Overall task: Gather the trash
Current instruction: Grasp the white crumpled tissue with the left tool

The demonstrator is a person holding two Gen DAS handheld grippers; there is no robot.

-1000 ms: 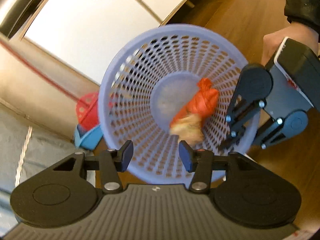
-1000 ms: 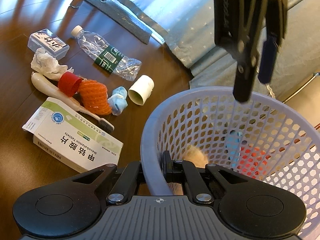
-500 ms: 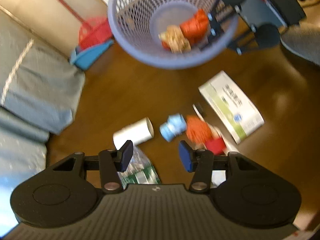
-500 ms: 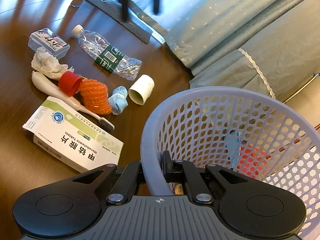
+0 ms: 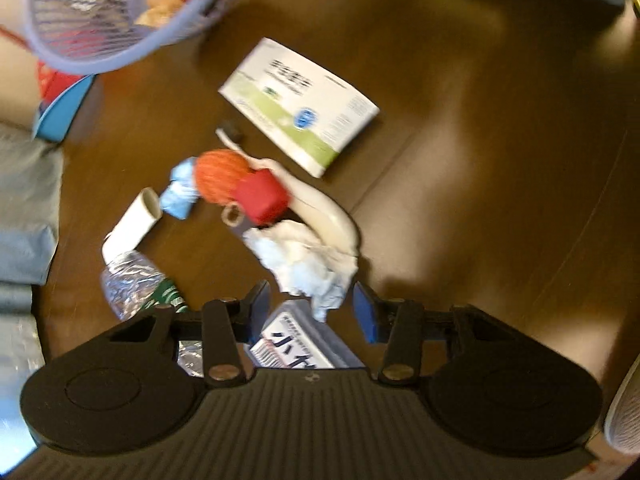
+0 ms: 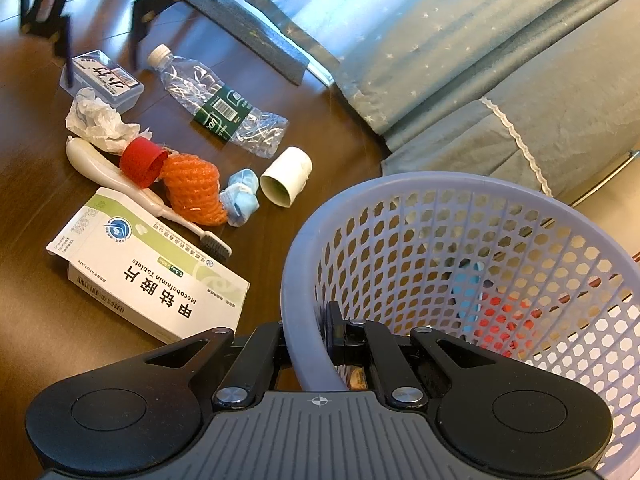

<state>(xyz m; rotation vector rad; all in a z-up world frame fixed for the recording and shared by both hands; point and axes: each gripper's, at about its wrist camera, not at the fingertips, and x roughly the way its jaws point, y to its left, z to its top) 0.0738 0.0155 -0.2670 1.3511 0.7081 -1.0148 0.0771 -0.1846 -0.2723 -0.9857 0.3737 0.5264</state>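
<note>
I'm holding the basket rim clamped in my right claw. My left claw, jaws closing and empty, is hovering over the crumpled tissue on the table; it looks light and soft, so I'm planning to pinch its bunched middle.

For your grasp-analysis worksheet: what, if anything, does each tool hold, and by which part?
The right tool is shut on the lavender perforated plastic basket, gripping its rim. The left tool holds nothing; its jaws are closing above the crumpled white tissue.

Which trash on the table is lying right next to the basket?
The white paper tube, lying on its side nearest the purple basket; everything else lies farther away.
</note>
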